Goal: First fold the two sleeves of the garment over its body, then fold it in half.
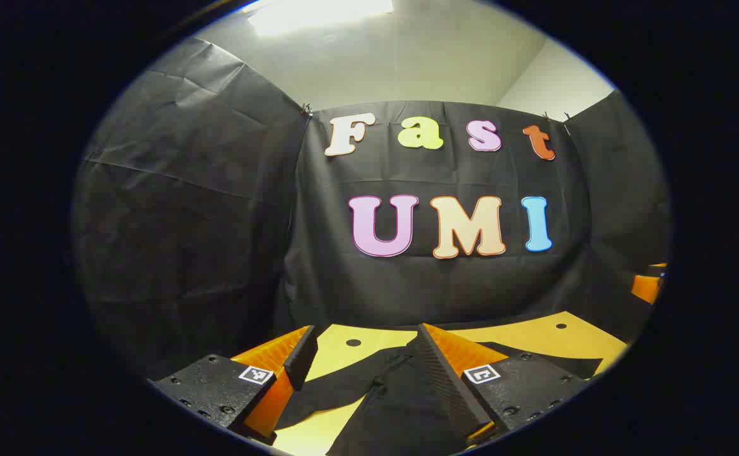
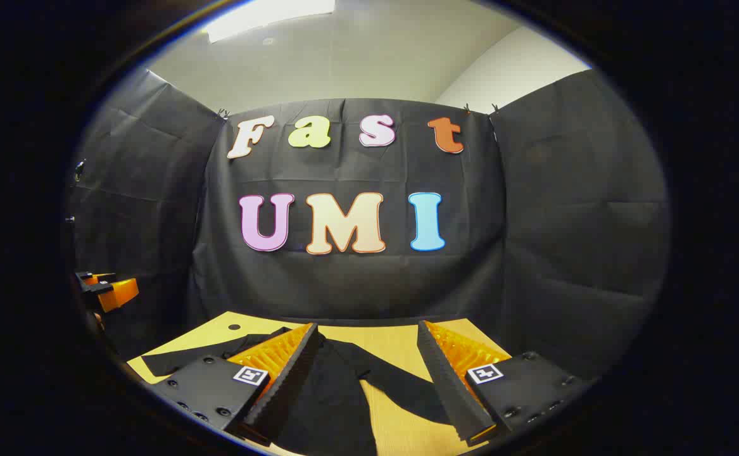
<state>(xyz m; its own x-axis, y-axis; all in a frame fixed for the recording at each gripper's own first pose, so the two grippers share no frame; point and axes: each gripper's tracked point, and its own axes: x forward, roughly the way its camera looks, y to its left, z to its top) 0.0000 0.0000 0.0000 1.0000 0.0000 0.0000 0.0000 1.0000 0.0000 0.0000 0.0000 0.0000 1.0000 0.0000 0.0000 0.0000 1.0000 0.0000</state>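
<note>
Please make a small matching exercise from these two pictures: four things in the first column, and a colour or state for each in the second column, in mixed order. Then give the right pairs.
Column one:
1. garment
2. table
3. left gripper
4. booth wall

Column two:
A. yellow wood top with round holes
B. open, above the table
C. black, hanging in creases
D. dark, lying flat with sleeves spread out

Pairs: 1-D, 2-A, 3-B, 4-C

The right gripper is open too, above the garment.
</note>
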